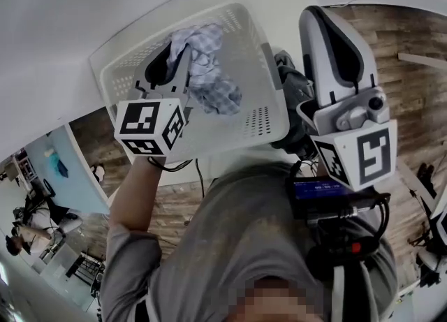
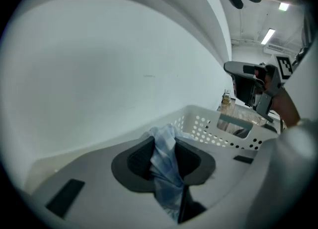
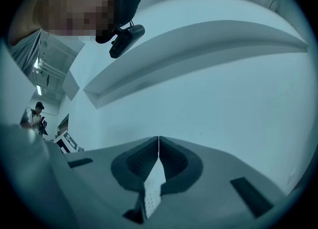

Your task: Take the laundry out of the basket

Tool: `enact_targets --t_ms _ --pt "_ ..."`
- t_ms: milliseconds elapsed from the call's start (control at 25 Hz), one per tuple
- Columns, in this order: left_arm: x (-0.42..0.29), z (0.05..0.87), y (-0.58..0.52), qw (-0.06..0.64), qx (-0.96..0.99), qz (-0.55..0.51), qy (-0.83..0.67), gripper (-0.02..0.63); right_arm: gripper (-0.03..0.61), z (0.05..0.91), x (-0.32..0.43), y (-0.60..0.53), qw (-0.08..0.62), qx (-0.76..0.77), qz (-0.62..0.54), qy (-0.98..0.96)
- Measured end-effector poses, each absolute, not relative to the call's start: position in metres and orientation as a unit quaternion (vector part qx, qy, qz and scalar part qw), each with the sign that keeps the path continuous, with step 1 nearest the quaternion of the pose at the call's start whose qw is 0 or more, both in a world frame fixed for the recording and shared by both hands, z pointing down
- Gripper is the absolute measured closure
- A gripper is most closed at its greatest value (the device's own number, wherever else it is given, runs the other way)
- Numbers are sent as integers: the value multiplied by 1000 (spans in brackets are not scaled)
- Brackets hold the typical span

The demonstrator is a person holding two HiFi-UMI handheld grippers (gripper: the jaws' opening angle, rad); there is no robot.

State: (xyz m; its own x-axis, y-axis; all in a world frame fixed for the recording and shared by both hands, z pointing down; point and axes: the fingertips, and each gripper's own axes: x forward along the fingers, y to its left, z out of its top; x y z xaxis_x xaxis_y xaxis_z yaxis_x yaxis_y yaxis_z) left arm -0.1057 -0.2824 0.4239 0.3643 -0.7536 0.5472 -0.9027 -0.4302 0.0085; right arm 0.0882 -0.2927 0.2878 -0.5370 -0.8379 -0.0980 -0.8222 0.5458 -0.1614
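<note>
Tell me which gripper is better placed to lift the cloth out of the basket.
Left gripper: its jaws grip the cloth above the basket. The right gripper is shut, off to the basket's side.

The basket [image 1: 272,121] is smooth white plastic with a faint gloss, its walls pierced with small holes. The cloth [image 1: 209,69] is thin, checked woven fabric, soft and crumpled. The left claw [image 2: 164,146] and right claw [image 3: 158,146] have smooth, pale grey plastic shells. Their pads [image 2: 138,161] are dark, matt and ribbed. The worktop [image 1: 63,27] is white, matt and smooth. The floor [image 1: 412,48] is grainy wood planks.
</note>
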Motion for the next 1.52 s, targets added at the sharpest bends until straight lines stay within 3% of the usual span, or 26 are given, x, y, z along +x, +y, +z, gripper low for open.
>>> enact_targets --t_ms 840,1200,1520 --pt "-203 179 -189 -12 826 39 -562 514 569 196 2 -136 100 -449 50 887" --pt "-202 159 -170 -38 801 0 -597 515 569 238 18 -145 101 -412 42 904" --pt "-204 165 -175 -33 776 51 -628 514 569 281 17 -164 104 -386 -30 916"
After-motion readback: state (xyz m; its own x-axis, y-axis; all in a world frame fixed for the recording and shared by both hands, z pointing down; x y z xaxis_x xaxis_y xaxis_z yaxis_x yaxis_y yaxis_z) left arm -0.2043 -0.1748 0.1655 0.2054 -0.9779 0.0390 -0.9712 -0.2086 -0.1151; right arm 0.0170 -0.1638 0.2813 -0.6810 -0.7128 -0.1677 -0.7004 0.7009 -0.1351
